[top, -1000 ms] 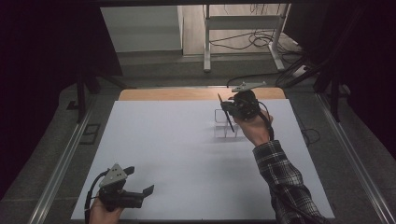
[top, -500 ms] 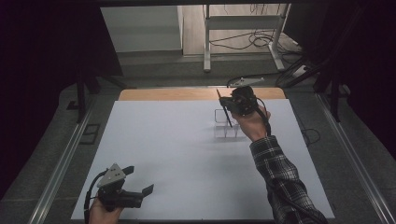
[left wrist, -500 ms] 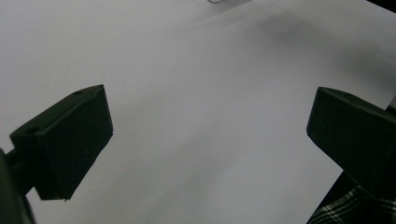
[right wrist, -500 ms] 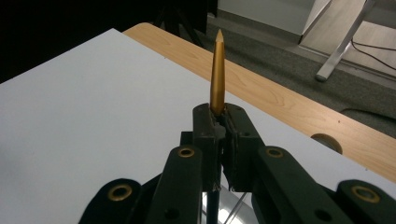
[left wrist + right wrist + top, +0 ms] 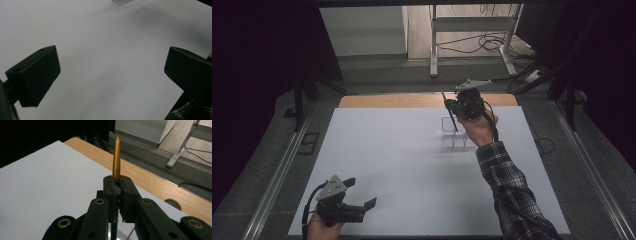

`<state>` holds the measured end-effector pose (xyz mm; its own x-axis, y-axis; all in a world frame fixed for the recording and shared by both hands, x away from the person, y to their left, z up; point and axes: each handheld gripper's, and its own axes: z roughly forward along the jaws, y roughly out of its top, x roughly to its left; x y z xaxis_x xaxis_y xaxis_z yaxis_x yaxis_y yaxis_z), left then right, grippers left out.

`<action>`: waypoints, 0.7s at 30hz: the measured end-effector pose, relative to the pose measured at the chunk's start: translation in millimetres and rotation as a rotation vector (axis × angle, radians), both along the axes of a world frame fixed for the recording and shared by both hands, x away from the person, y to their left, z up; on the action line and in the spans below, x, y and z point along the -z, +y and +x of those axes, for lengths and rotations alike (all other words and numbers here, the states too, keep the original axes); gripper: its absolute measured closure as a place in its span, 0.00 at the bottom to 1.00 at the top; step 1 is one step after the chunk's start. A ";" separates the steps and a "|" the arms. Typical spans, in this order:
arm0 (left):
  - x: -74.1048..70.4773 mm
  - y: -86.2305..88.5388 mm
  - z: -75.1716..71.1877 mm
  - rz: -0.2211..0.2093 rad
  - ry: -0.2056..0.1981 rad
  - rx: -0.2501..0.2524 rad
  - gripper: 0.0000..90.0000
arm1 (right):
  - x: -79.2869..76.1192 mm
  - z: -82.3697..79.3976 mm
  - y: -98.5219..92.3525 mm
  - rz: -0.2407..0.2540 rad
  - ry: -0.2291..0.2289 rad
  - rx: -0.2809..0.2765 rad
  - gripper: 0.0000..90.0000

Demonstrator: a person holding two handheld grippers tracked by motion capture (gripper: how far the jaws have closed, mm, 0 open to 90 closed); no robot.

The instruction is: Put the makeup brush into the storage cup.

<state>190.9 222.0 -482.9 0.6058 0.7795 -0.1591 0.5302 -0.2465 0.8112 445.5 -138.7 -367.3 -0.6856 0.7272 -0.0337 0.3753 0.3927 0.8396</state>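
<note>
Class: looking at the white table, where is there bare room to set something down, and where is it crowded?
Bare: the broad middle of the table, between the left hand-held gripper and the clear holder. Crowded: the far right, where the right hand-held gripper holds a pen over the holder.

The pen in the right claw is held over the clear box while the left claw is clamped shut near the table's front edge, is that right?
Not quite: the left claw is open, its jaws wide apart in the left gripper view. The right claw does hold the pen over the clear box.

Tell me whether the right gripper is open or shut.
Shut: the right gripper has its jaws clamped on a gold pen, whose tip sticks up above them.
</note>
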 end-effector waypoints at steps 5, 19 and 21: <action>0.3 0.0 0.2 0.002 0.000 0.000 0.01 | 1.5 4.5 2.7 0.009 -0.008 0.006 0.93; 0.3 -0.2 0.2 0.006 0.001 0.000 0.01 | 6.4 13.3 7.1 0.022 -0.032 0.016 0.93; 0.5 0.0 0.3 0.005 0.001 0.001 0.01 | 8.3 14.4 7.8 0.024 -0.032 0.019 0.93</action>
<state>191.2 221.9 -483.4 0.6062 0.7799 -0.1555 0.5308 -0.2512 0.8094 459.9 -130.8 -375.5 -0.6708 0.7407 -0.0378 0.3552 0.3656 0.8604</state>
